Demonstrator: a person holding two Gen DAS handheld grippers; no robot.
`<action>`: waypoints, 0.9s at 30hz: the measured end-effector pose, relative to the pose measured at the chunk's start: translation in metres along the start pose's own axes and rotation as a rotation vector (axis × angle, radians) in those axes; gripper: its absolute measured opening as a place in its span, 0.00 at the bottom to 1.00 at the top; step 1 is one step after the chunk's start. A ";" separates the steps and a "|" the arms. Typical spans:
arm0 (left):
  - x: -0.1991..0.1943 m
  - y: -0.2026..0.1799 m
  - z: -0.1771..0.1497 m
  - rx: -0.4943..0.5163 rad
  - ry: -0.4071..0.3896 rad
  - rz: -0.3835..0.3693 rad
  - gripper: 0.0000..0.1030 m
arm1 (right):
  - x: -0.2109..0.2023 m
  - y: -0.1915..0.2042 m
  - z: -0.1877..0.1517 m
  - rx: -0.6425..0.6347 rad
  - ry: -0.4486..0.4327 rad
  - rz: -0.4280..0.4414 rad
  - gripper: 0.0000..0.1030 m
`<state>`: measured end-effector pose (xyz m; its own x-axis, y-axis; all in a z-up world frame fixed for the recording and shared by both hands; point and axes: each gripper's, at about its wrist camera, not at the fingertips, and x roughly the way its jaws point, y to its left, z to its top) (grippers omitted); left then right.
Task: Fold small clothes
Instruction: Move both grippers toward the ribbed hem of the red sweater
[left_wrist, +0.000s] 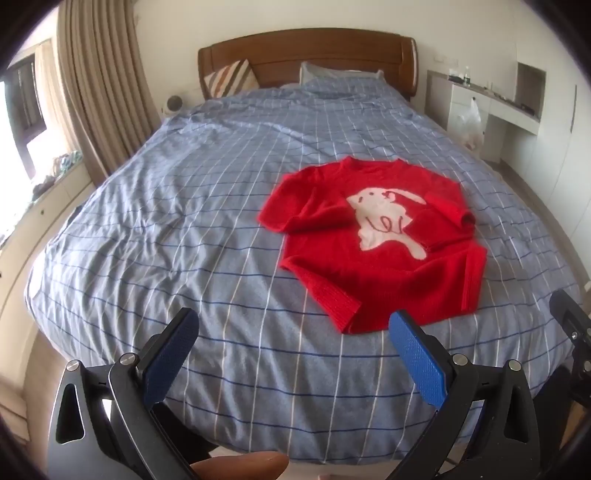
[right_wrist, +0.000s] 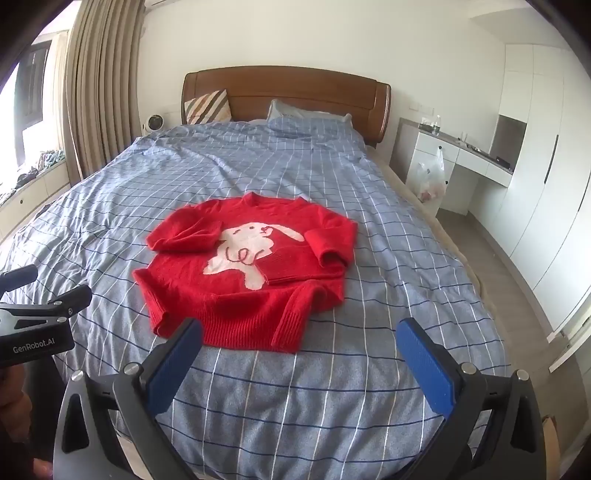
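I am in a bedroom of a home. A wide bed (right_wrist: 258, 166) under a blue checked cover fills the room in front of me, and I place everything else by it. At its far end stands a brown wooden headboard (right_wrist: 288, 92), with a striped cushion (right_wrist: 205, 105) and a blue pillow (right_wrist: 306, 116) leaning against it. Left of the bed, long beige curtains (right_wrist: 99, 81) hang beside a window (right_wrist: 26, 92). Right of the bed stand a white built-in counter (right_wrist: 465, 151) and tall white wardrobe doors (right_wrist: 543, 147), with a plastic bag (right_wrist: 430, 181) hung from a drawer.
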<state>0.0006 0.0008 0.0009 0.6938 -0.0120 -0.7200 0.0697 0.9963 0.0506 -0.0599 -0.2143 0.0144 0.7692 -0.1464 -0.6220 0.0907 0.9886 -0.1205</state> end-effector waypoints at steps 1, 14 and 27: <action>-0.001 0.001 0.000 0.000 -0.005 -0.005 1.00 | 0.000 0.000 0.001 0.006 0.005 0.007 1.00; 0.010 -0.002 -0.001 0.069 0.018 0.103 1.00 | 0.011 0.001 -0.002 0.010 0.019 0.011 1.00; -0.003 -0.011 0.004 0.086 0.014 0.053 1.00 | 0.007 0.000 -0.012 0.030 0.010 0.021 1.00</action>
<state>0.0008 -0.0104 0.0052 0.6883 0.0427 -0.7242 0.0948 0.9844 0.1482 -0.0625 -0.2156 0.0008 0.7648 -0.1263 -0.6318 0.0942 0.9920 -0.0842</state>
